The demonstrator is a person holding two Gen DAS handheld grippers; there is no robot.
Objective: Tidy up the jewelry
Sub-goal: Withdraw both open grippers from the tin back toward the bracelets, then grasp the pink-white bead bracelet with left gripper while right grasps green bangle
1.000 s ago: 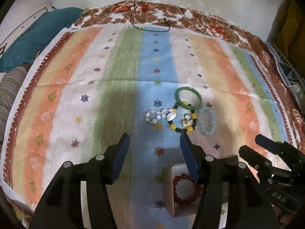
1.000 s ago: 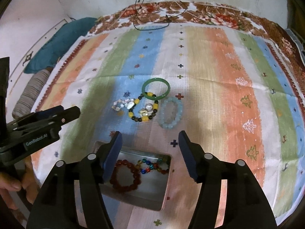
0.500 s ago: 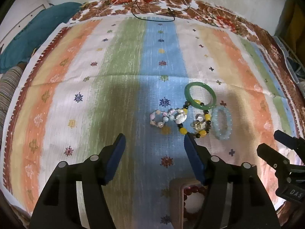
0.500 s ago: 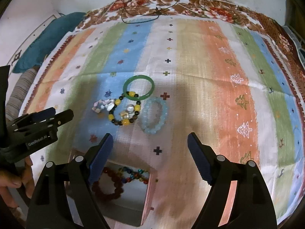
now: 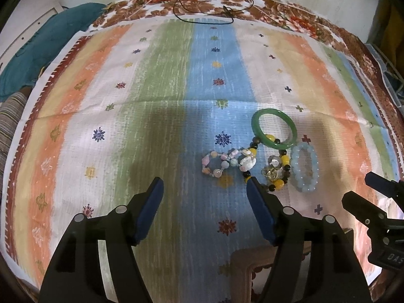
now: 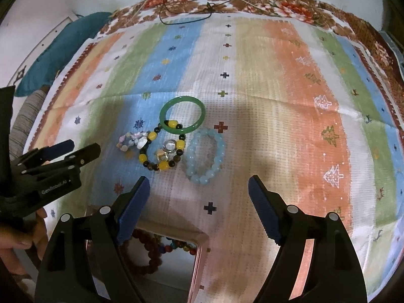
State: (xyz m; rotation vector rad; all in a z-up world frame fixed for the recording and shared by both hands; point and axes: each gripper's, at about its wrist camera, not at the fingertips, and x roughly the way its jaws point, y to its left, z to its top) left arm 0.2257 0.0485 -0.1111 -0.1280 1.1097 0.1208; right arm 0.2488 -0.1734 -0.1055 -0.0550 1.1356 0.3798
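Several bracelets lie together on the striped cloth: a green bangle [image 6: 182,115] [image 5: 274,128], a yellow-and-black bead bracelet [image 6: 161,151] [image 5: 270,169], a pale pastel bead bracelet [image 6: 131,141] [image 5: 222,162] and a light blue bead bracelet [image 6: 205,160] [image 5: 304,170]. A pink-rimmed box [image 6: 194,237] [image 5: 242,260] near me holds a red bead bracelet [image 6: 146,250] and a multicoloured one [image 6: 179,245]. My right gripper [image 6: 199,192] is open and empty, just short of the light blue bracelet. My left gripper [image 5: 204,192] is open and empty, just short of the pastel bracelet.
A teal cushion [image 5: 48,50] and a striped cloth [image 5: 10,126] lie off the left edge. A black cord [image 5: 202,7] loops at the far edge on a floral fabric. A wall stands behind.
Both grippers have moved forward toward the loose bracelets, away from the box, which has slid toward the bottom of both views. The right jaws have opened wider.
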